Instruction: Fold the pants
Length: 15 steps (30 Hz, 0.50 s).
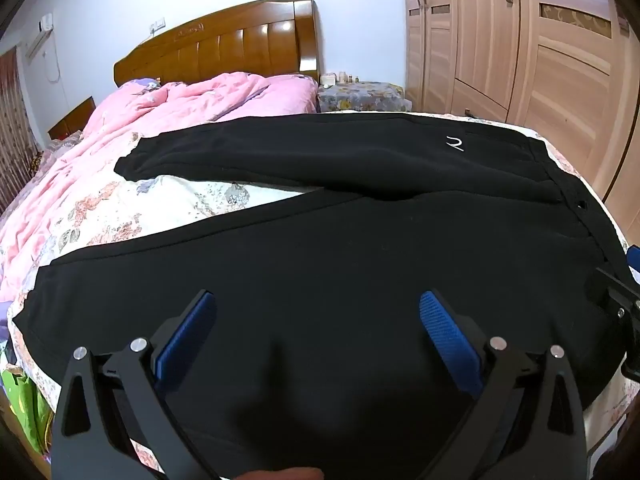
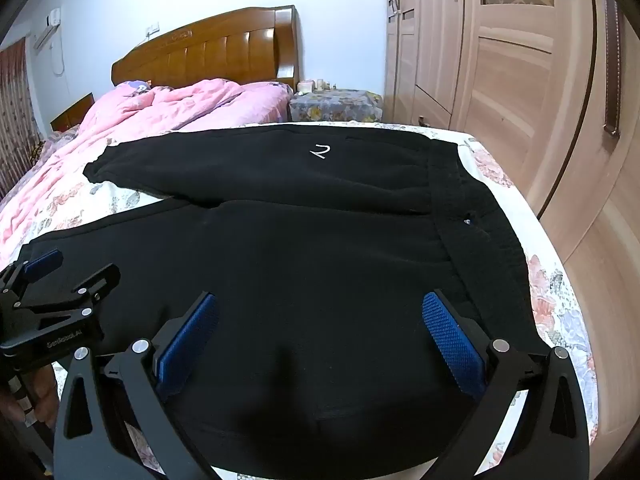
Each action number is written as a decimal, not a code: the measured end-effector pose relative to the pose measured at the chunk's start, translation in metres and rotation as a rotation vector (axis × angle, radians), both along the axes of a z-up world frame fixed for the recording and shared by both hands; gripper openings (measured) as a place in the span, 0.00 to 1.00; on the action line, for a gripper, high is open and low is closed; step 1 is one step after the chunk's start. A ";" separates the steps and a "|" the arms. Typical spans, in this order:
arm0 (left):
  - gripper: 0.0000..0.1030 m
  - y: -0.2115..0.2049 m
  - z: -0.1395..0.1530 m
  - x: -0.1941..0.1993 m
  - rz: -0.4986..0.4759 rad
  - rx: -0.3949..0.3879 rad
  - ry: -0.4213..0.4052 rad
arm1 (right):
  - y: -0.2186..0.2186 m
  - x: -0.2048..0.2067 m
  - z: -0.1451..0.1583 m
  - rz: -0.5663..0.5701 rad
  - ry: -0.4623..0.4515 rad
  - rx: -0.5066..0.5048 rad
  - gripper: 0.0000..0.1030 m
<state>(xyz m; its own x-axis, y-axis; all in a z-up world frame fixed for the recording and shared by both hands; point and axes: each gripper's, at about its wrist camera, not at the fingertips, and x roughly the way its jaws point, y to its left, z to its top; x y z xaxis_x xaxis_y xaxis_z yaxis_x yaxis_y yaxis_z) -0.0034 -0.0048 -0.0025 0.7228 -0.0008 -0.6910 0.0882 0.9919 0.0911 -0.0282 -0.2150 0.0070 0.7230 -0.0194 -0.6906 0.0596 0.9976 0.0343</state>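
Note:
Black pants lie spread flat on the bed, waistband to the right, both legs pointing left, a small white logo on the far leg. They also show in the right wrist view. My left gripper is open and empty, hovering over the near leg. My right gripper is open and empty over the near hip, close to the waistband. The left gripper shows at the left in the right wrist view; part of the right gripper shows at the right edge of the left wrist view.
A floral sheet covers the bed. A pink quilt is bunched at the far left by the wooden headboard. A covered nightstand and a wooden wardrobe stand on the right.

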 end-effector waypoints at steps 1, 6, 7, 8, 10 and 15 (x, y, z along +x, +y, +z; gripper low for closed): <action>0.99 0.001 0.000 0.002 0.001 -0.001 0.002 | -0.001 -0.001 -0.001 -0.001 -0.001 0.000 0.96; 0.99 0.000 -0.002 0.000 -0.005 0.000 -0.001 | -0.006 -0.005 -0.001 -0.011 -0.002 0.006 0.96; 0.99 -0.001 -0.003 -0.001 -0.008 0.001 0.000 | -0.007 -0.005 -0.002 -0.014 -0.001 0.010 0.96; 0.99 -0.001 -0.003 -0.001 -0.009 0.002 0.001 | -0.008 -0.006 -0.002 -0.017 0.000 0.012 0.96; 0.99 -0.001 -0.003 -0.002 -0.009 0.002 -0.001 | -0.010 -0.005 -0.003 -0.017 0.006 0.018 0.96; 0.99 -0.001 -0.003 -0.004 -0.007 0.003 0.005 | -0.013 -0.006 -0.006 -0.022 0.017 0.023 0.96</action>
